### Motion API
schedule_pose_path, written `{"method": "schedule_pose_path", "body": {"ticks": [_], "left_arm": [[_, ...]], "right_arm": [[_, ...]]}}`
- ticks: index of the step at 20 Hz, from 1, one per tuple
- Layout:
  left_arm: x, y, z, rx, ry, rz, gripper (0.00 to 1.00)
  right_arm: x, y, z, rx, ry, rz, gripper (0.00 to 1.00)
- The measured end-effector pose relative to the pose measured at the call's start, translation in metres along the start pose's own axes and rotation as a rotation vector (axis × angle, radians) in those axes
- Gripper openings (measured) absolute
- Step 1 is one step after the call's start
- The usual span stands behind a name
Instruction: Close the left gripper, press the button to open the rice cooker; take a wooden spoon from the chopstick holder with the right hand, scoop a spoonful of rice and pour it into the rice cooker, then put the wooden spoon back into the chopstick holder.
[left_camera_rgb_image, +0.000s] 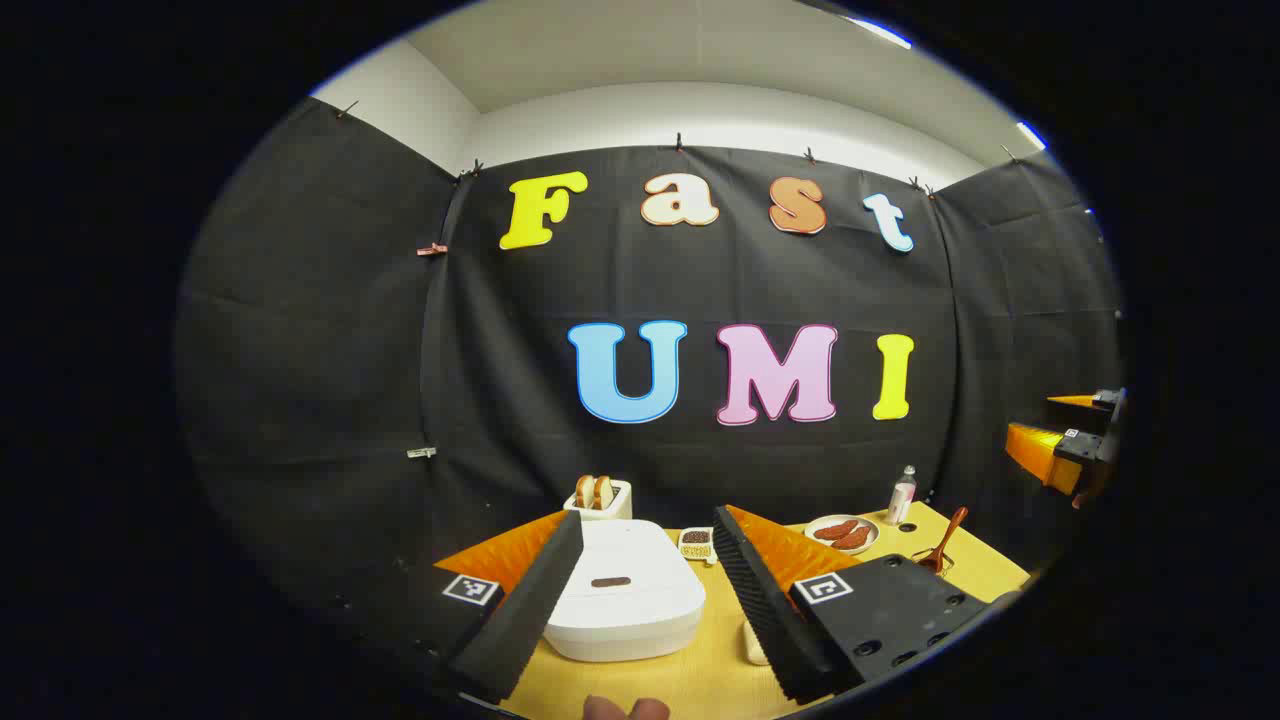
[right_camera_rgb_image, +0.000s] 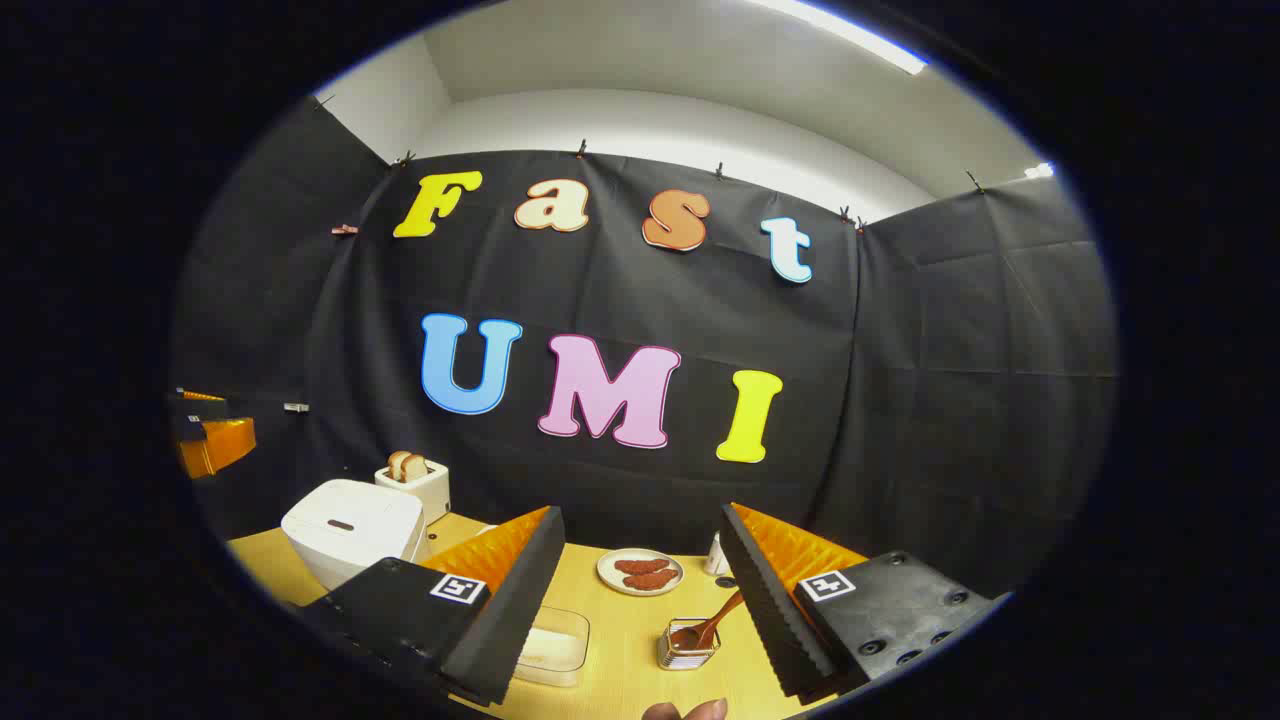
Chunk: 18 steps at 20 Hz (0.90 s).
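Observation:
The white rice cooker (left_camera_rgb_image: 625, 600) sits with its lid down, a dark button (left_camera_rgb_image: 610, 581) on top, just ahead of my left gripper (left_camera_rgb_image: 647, 520), whose fingers are open and hold nothing. In the right gripper view the rice cooker (right_camera_rgb_image: 350, 528) stands at the left. A wooden spoon (right_camera_rgb_image: 712, 622) leans in the metal chopstick holder (right_camera_rgb_image: 686, 648) just in front of my right gripper (right_camera_rgb_image: 641, 515), also open and holding nothing. A clear box with rice (right_camera_rgb_image: 550, 645) lies near its left finger. The wooden spoon (left_camera_rgb_image: 946, 540) also stands at the table's right in the left gripper view.
A toaster with bread (left_camera_rgb_image: 600, 497) stands behind the cooker, a small dish (left_camera_rgb_image: 696, 542) beside it. A plate of sausages (right_camera_rgb_image: 640, 572) and a small bottle (right_camera_rgb_image: 715, 555) sit at the back of the yellow table (right_camera_rgb_image: 620, 670). The other gripper (left_camera_rgb_image: 1065, 450) hovers far right.

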<state>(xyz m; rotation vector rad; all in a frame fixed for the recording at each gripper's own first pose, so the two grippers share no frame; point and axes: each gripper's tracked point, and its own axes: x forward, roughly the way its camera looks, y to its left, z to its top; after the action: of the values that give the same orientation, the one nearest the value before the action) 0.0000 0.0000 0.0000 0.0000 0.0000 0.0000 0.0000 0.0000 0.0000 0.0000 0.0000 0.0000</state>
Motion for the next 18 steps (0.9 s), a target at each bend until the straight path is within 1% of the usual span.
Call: {"method": "schedule_pose_path", "body": {"ticks": [4, 8, 18], "left_arm": [[0.009, 0.001, 0.007, 0.013, -0.019, 0.001, 0.92], [0.006, 0.007, 0.010, 0.030, -0.034, 0.009, 0.92], [-0.003, 0.015, 0.002, 0.013, -0.020, 0.011, 0.92]], "right_arm": [[0.001, 0.002, 0.004, 0.005, -0.010, 0.002, 0.97], [-0.004, 0.005, 0.002, 0.003, 0.003, 0.009, 0.98], [-0.015, 0.009, 0.003, -0.005, 0.012, 0.009, 0.97]]}}
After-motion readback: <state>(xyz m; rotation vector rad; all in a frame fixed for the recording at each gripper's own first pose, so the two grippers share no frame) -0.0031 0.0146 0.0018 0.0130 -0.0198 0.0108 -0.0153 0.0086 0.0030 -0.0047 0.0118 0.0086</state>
